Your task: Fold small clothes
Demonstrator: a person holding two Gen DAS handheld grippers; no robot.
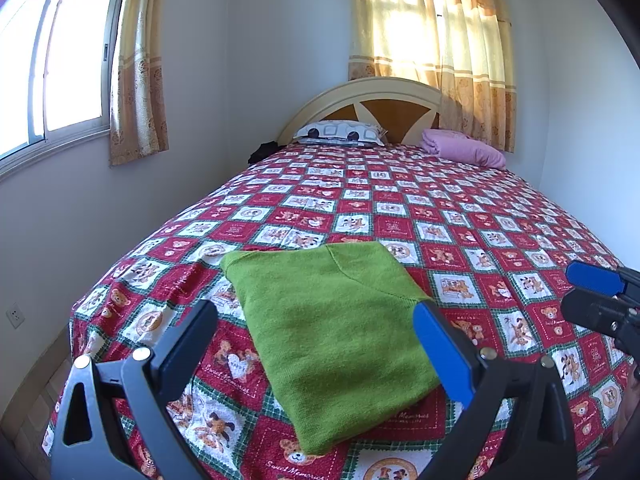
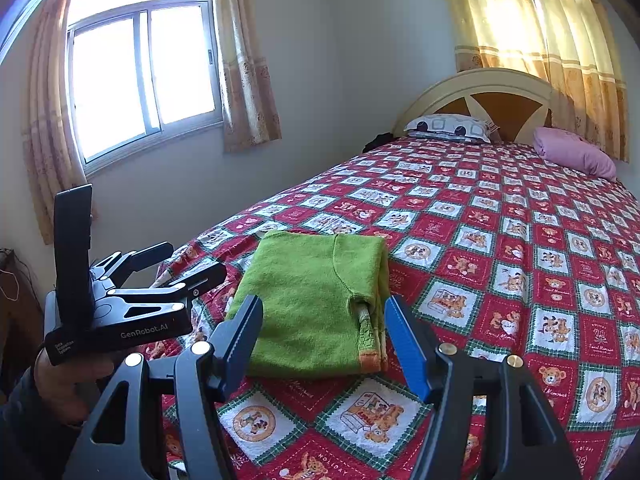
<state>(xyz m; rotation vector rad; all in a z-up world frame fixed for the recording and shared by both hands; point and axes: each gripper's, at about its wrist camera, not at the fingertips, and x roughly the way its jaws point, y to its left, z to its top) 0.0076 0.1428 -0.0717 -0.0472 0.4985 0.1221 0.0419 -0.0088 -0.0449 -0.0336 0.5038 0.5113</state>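
My left gripper (image 1: 316, 328) has its jaws spread wide with nothing between them, hovering above the near end of the bed. My right gripper (image 2: 320, 338) is likewise spread and empty, its blue-faced fingers (image 2: 406, 344) framing the near edge of the cloth without touching it, as far as I can tell.

Between and just beyond both pairs of fingers lies the small green knitted garment (image 1: 336, 340), already folded into a compact rectangle and resting flat on the red, white and green teddy-bear patchwork bedspread (image 1: 480, 240). From the right wrist view I see an orange-trimmed cuff (image 2: 366, 340) peeking out along its right edge.

I judge the folding nearly finished. To close it well, I would tuck that loose cuff under the top layer, press the edges square, and lift away straight so the knit does not drag or spring open. It is soft and will slide on the bedspread if pushed sideways.

Readable writing: "GenRobot.AI" on the body of my left gripper as seen from the right wrist view, plus a small side label too fine to read. The bedspread squares carry "Sweet Memories" and "HOLIDAY".

Farther off sit a patterned white pillow (image 1: 340, 133), a pink folded blanket (image 1: 464, 148) and the cream wooden headboard (image 1: 360, 96).
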